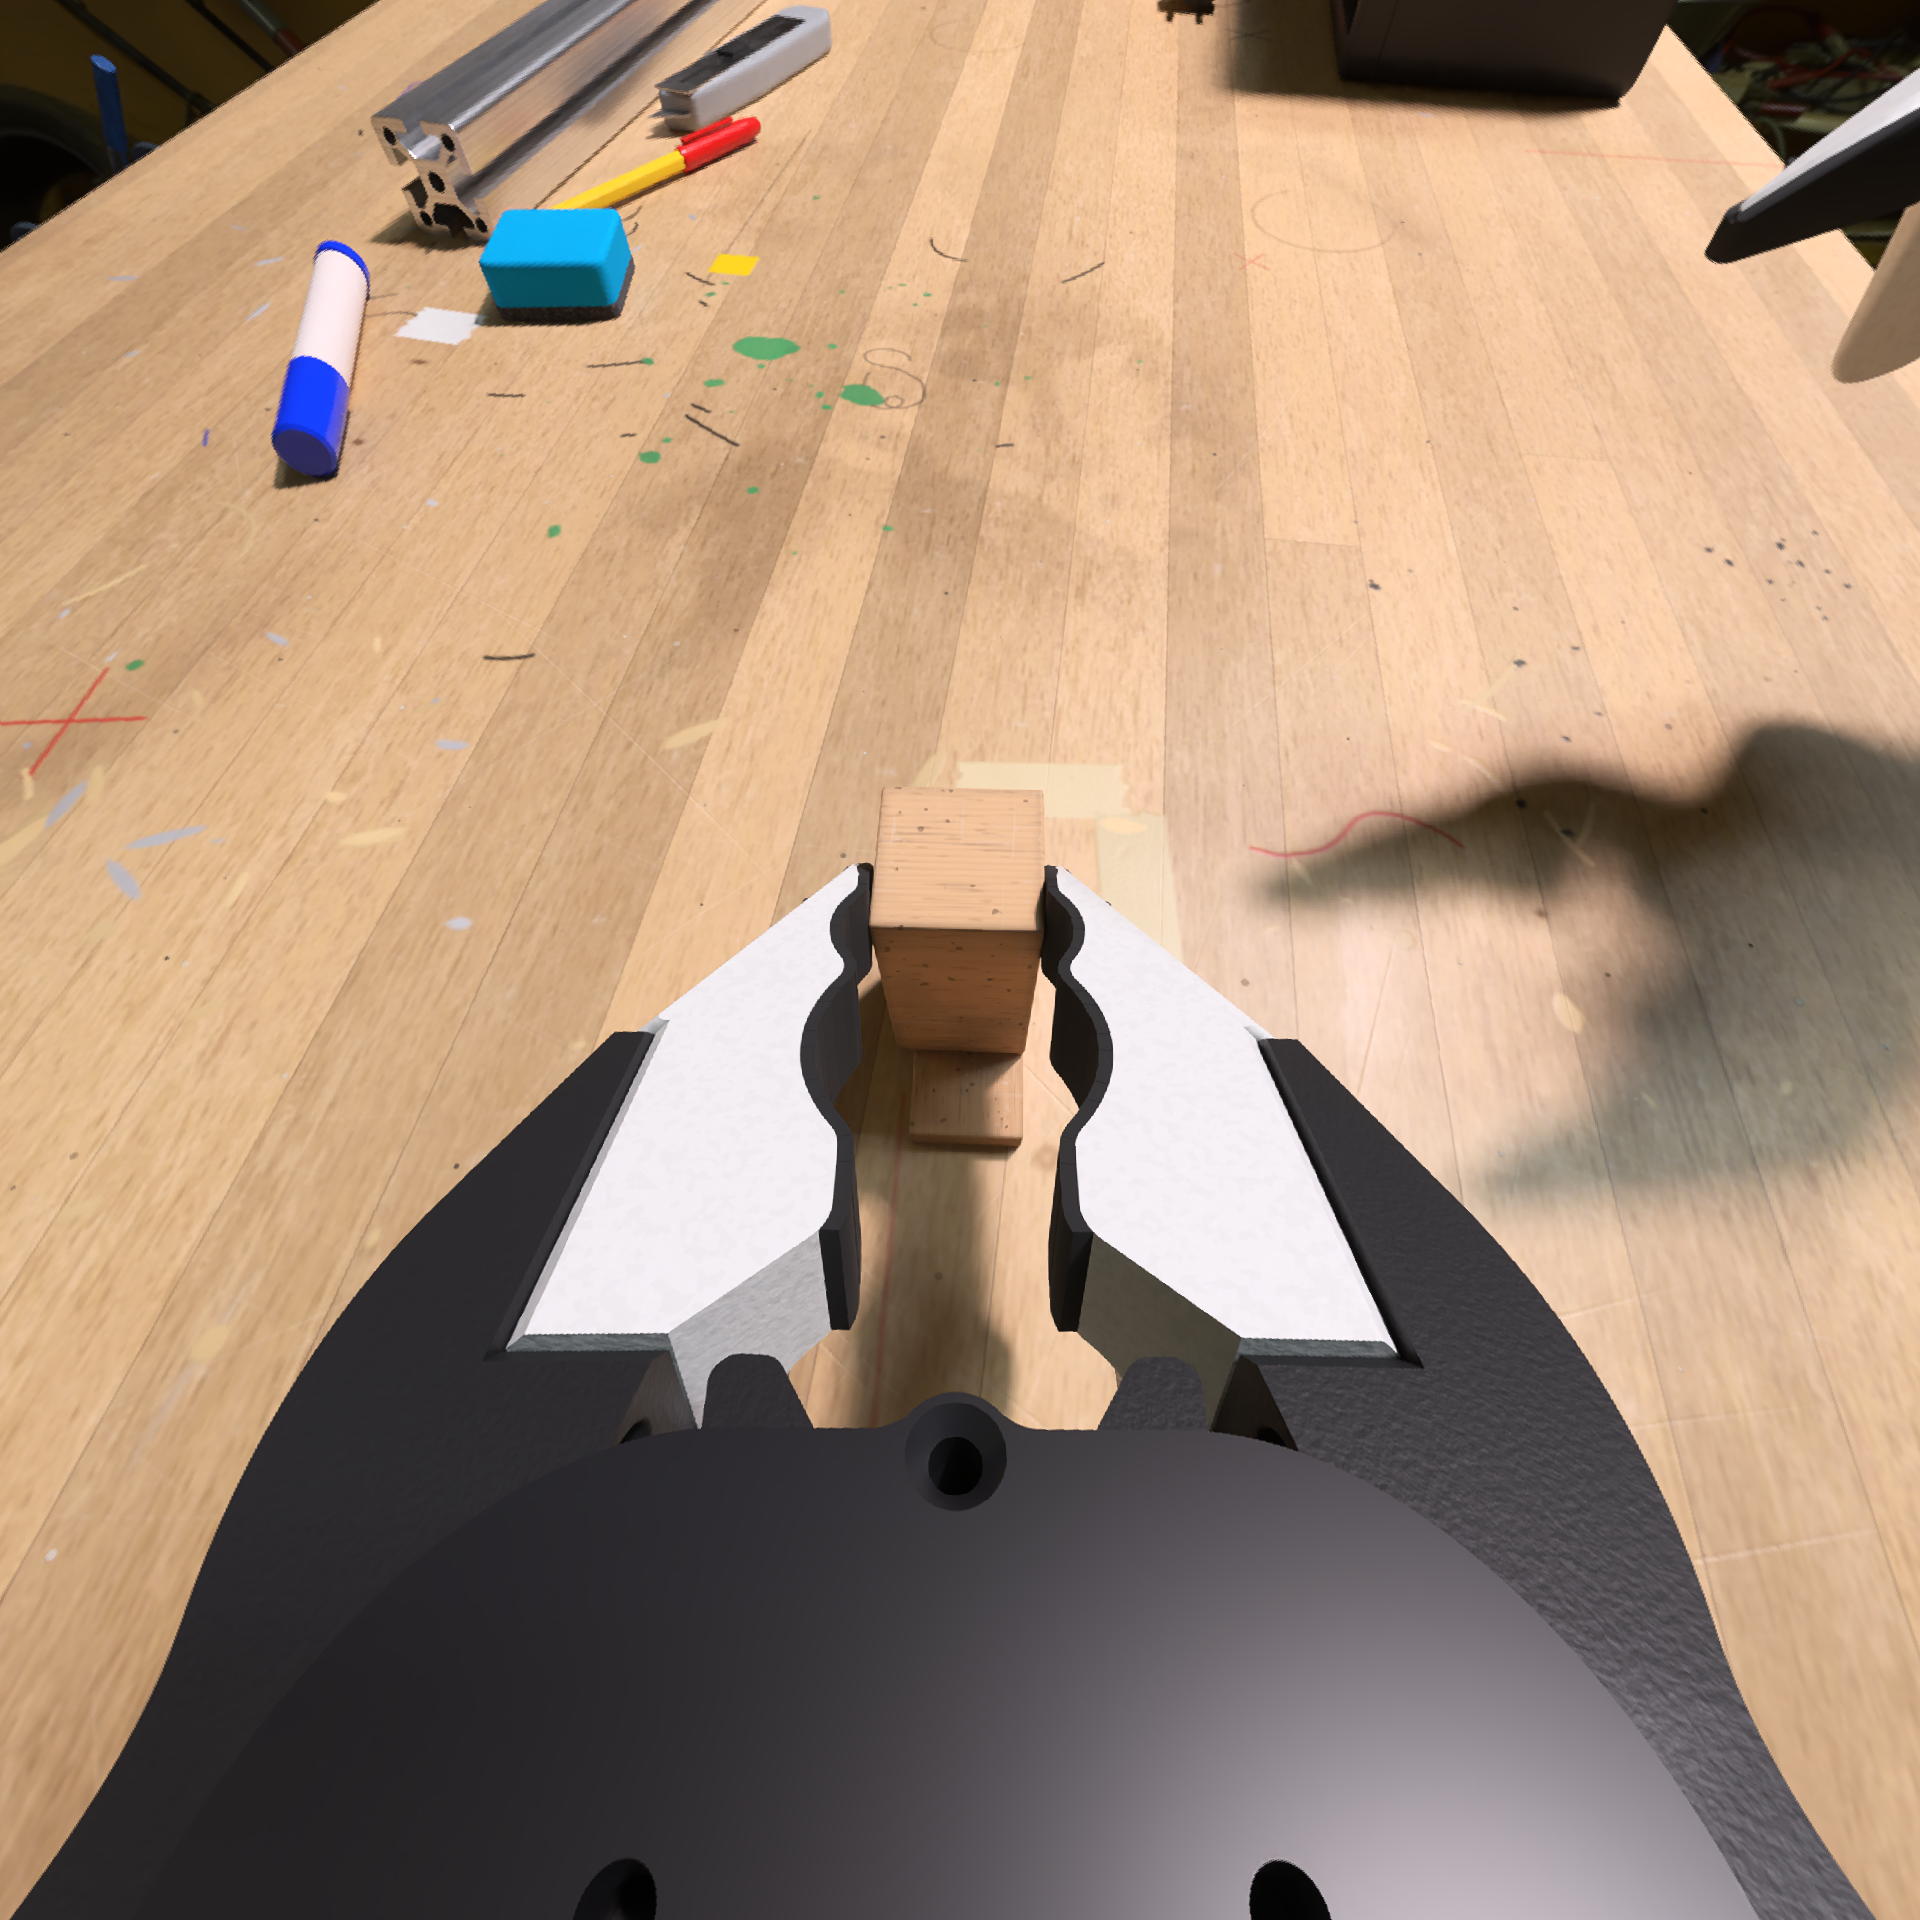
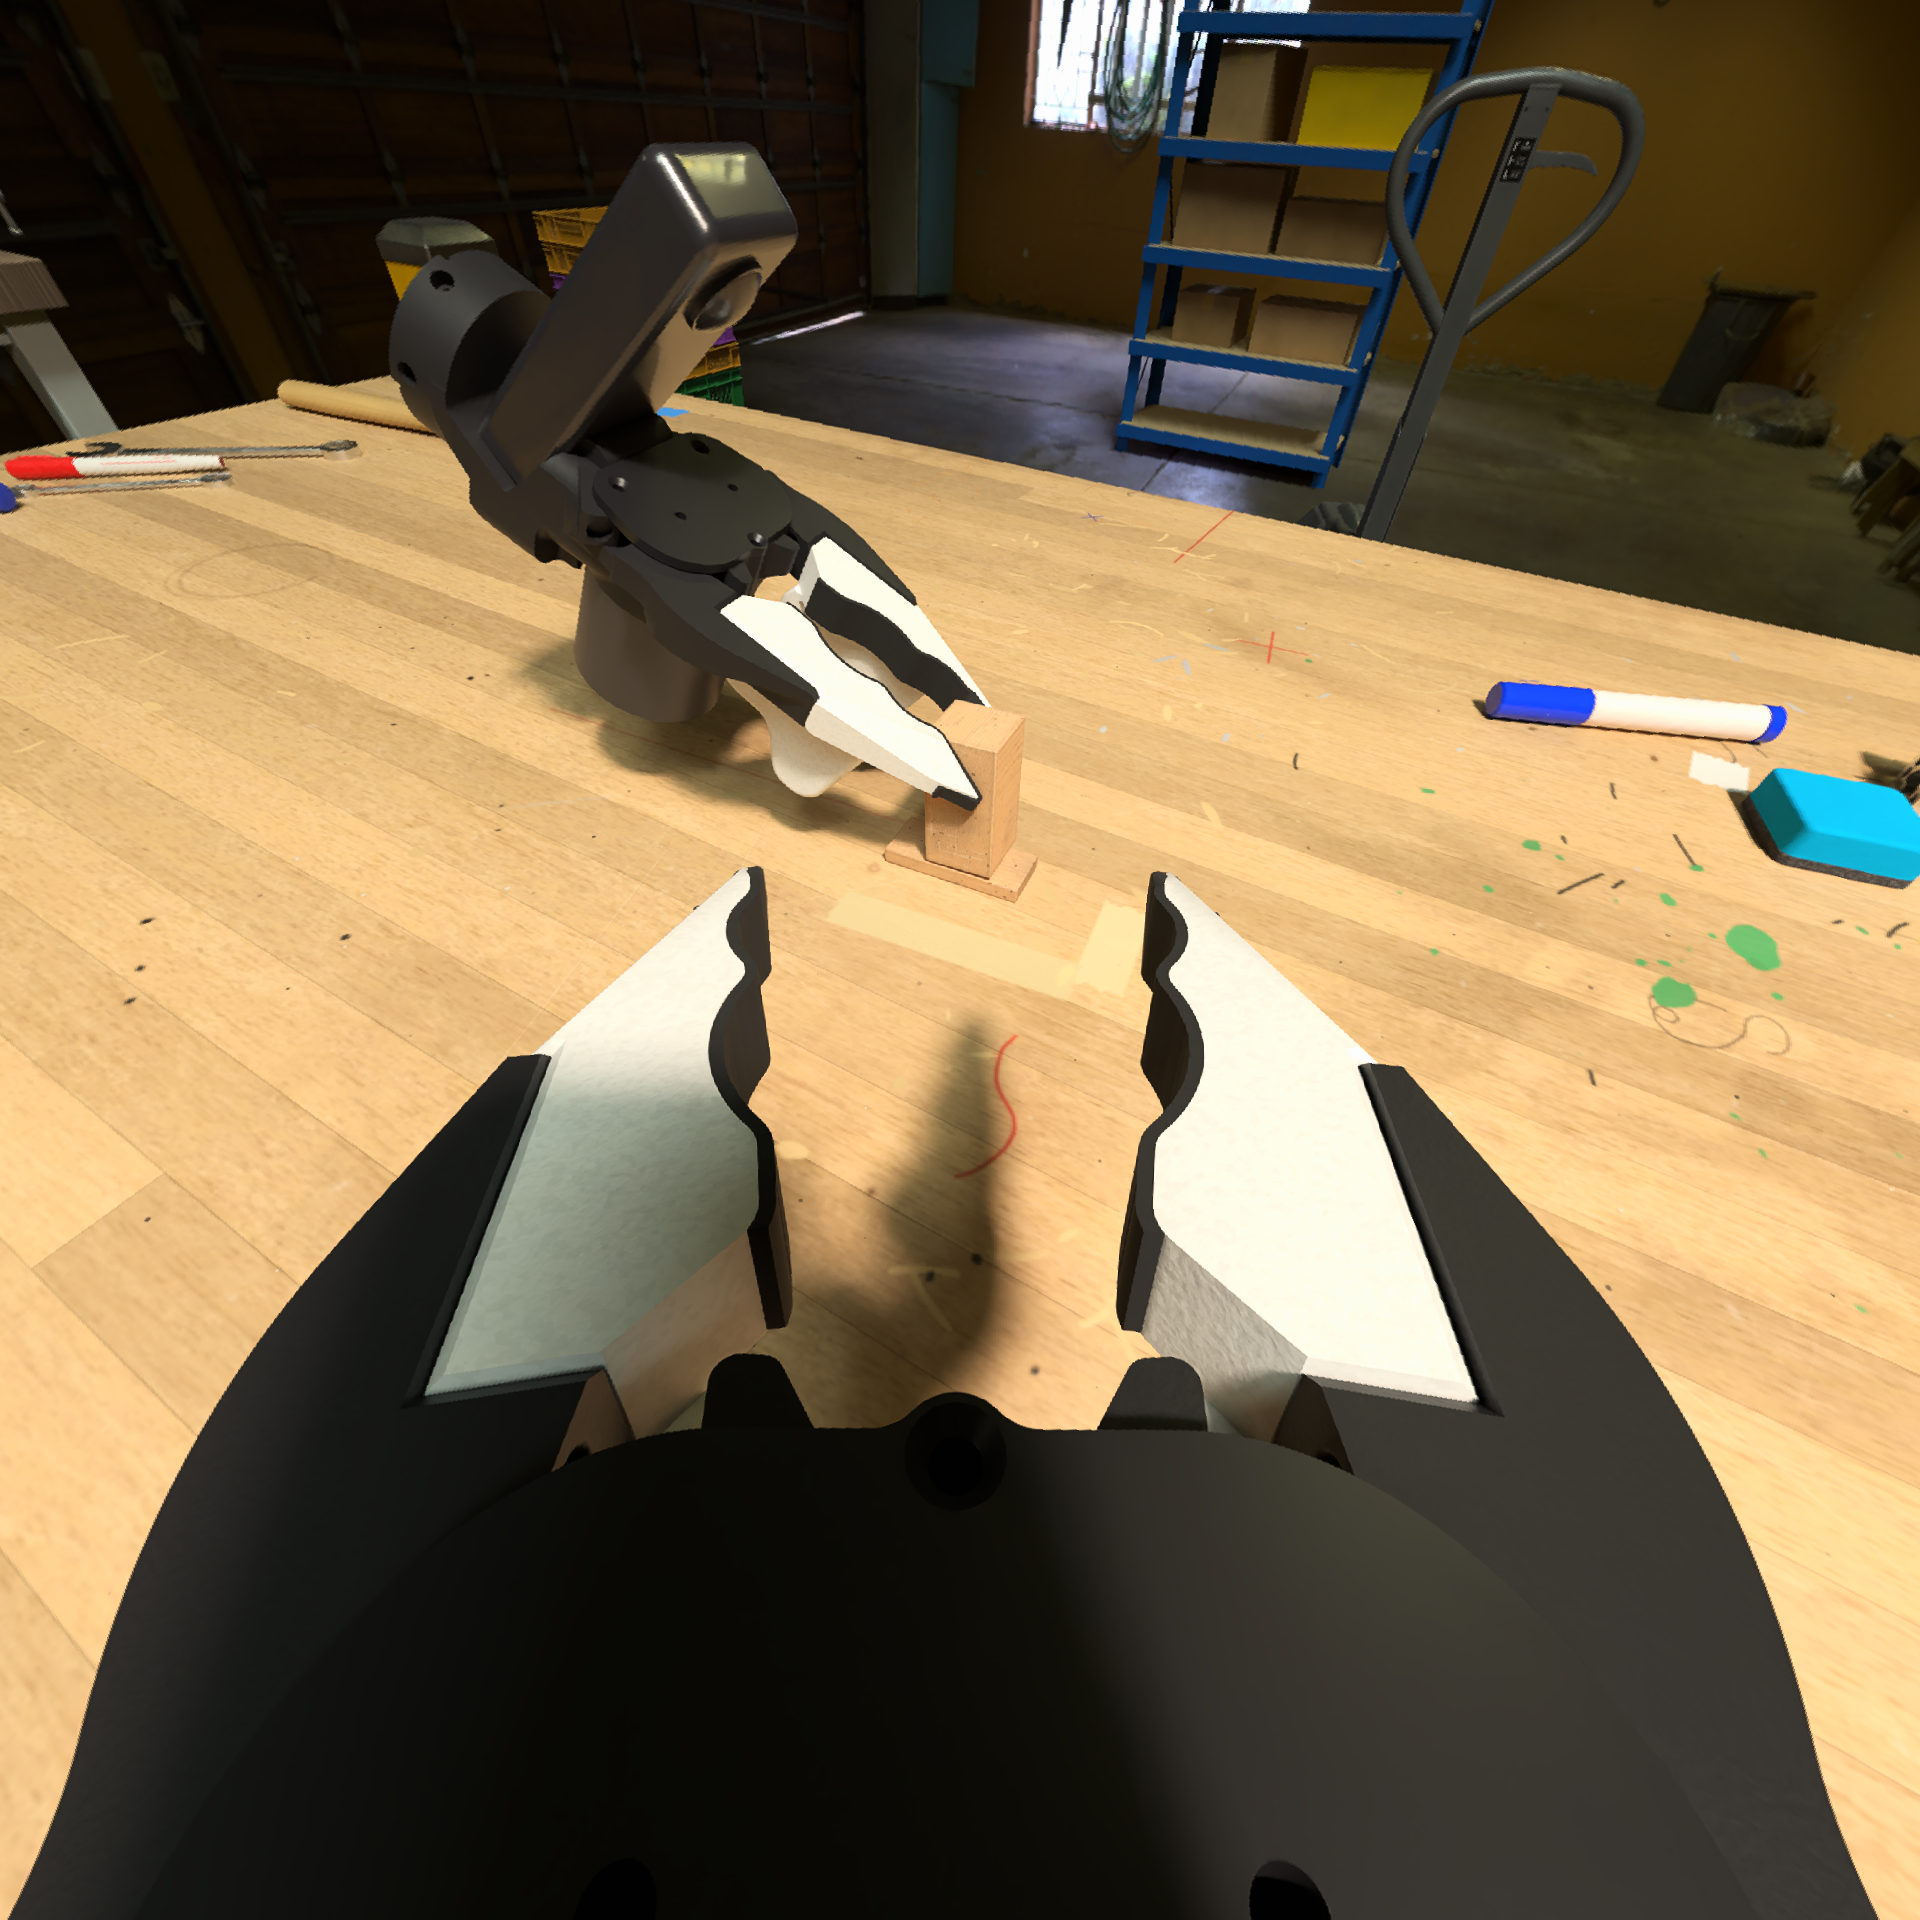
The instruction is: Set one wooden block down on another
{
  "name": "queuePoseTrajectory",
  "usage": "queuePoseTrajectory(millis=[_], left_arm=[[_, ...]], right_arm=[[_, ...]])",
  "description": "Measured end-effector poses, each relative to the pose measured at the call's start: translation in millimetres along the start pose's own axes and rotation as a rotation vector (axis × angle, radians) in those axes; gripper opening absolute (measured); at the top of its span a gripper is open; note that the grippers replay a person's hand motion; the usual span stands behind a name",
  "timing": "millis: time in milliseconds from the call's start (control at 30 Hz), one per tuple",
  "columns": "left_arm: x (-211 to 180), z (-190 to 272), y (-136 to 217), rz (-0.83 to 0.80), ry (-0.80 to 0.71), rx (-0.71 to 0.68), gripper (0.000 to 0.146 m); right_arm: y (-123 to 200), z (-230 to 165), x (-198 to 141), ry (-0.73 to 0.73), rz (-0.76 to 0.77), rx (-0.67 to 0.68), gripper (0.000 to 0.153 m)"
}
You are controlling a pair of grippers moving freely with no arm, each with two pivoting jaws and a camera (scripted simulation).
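A tall wooden block [image 1: 956,914] stands upright on a thin flat wooden block [image 1: 966,1107] that lies on the wooden table [image 1: 1143,520]. My left gripper [image 1: 956,883] is shut on the tall block near its top, one fingertip on each side. The right wrist view shows the same: the left gripper [image 2: 951,748] grips the tall block [image 2: 987,800], which rests on the flat block [image 2: 1008,883]. My right gripper [image 2: 956,876] is open and empty, a short way in front of the blocks and above the table. Its fingers [image 1: 1808,197] show at the left wrist view's upper right.
A blue marker [image 1: 322,353], a blue eraser [image 1: 556,260], an aluminium rail [image 1: 499,114], a red-and-yellow pen [image 1: 665,166] and a grey tool [image 1: 743,62] lie at the far left. A dark box [image 1: 1496,42] stands at the back. A red marker [image 2: 104,464] lies near the far edge.
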State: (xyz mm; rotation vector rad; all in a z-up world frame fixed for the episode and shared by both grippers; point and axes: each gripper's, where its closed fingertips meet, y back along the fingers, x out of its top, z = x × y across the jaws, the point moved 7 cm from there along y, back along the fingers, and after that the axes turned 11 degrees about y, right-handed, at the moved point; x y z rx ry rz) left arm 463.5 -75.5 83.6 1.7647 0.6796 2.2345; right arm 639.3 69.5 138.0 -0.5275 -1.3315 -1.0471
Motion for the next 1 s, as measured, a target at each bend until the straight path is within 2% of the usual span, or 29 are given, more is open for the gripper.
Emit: queuePoseTrajectory(millis=[433,567,633,733,867,1000], left_arm=[[-1,3,2,-0.035,-0.083,0.020,0.032],[-2,4,2,-0.055,-0.091,0.045,0.049],[3,6,8,-0.022,-0.084,0.077,0.064],[20,15,34,0.073,-0.084,0.105,0.069],[52,20,93,0.223,-0.020,0.193,0.064],[67,2,162,0.143,0.118,0.331,0.063]], right_arm=[[1,0,1,-0.003,-0.002,-0.002,0.072],[2,0,1,-0.003,-0.001,-0.003,0.072],[4,0,1,-0.001,0.000,-0.006,0.072],[6,1,1,-0.003,0.004,-0.010,0.072],[7,3,0,-0.014,0.005,-0.010,0.072],[6,1,-2,-0.012,-0.001,-0.004,0.073]])
